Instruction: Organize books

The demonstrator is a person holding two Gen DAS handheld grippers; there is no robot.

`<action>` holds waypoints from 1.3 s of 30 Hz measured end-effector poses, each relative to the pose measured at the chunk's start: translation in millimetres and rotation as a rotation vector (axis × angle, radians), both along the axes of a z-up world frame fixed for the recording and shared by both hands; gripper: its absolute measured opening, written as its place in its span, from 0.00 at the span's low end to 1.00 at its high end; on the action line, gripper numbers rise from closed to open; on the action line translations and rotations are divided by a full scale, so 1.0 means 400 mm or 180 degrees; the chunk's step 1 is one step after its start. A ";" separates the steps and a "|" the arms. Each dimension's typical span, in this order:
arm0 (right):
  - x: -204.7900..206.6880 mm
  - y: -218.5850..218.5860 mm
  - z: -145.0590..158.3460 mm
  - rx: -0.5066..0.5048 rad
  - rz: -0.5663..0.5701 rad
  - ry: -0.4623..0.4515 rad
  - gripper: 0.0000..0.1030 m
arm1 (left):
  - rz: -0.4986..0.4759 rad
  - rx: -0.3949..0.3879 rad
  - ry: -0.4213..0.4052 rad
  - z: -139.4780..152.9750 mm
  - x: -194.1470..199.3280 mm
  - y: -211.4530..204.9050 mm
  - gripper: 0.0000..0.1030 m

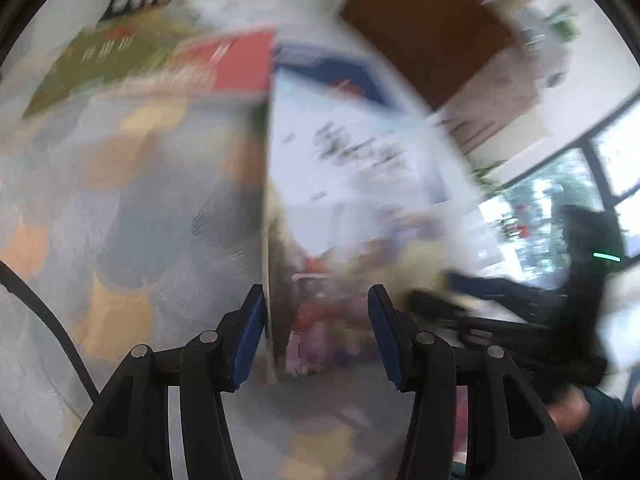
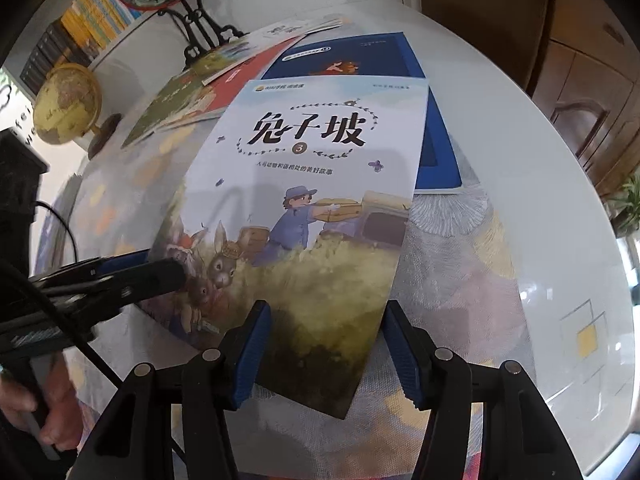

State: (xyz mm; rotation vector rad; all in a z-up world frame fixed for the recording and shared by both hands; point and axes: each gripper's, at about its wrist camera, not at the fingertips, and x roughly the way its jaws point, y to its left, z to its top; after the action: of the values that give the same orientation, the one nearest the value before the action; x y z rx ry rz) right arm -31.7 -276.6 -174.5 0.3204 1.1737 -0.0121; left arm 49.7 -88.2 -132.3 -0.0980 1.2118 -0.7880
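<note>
Item: rabbit book [image 2: 304, 216], edge between your spread left gripper [image 1: 316, 332]; right gripper [image 2: 326, 348] gaped above; you needed a squarer pinch.

Glossy paper cover on the rabbit book [image 2: 304, 208]; woven cloth [image 2: 460, 280] over a shiny white table [image 2: 560, 184].
</note>
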 end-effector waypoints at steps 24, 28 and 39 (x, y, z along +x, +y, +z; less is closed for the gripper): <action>-0.043 -0.189 -0.058 0.2162 -0.0685 -0.0100 0.73 | 0.0293 -0.1611 0.1422 -0.064 0.052 0.037 0.11; -0.060 -0.228 -0.092 0.2743 -0.0916 -0.0169 0.49 | 0.0278 -0.1528 0.1479 -0.078 0.042 0.033 0.11; -0.033 -0.053 0.062 0.0779 0.0185 -0.0191 0.19 | -0.0178 0.0278 0.0204 -0.026 -0.083 -0.059 0.12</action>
State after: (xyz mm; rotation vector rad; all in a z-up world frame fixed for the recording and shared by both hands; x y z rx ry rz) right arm -44.8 -297.8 -149.7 0.4986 1.1261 0.1920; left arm 16.5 -111.9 -142.7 -0.0180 1.3127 -0.7845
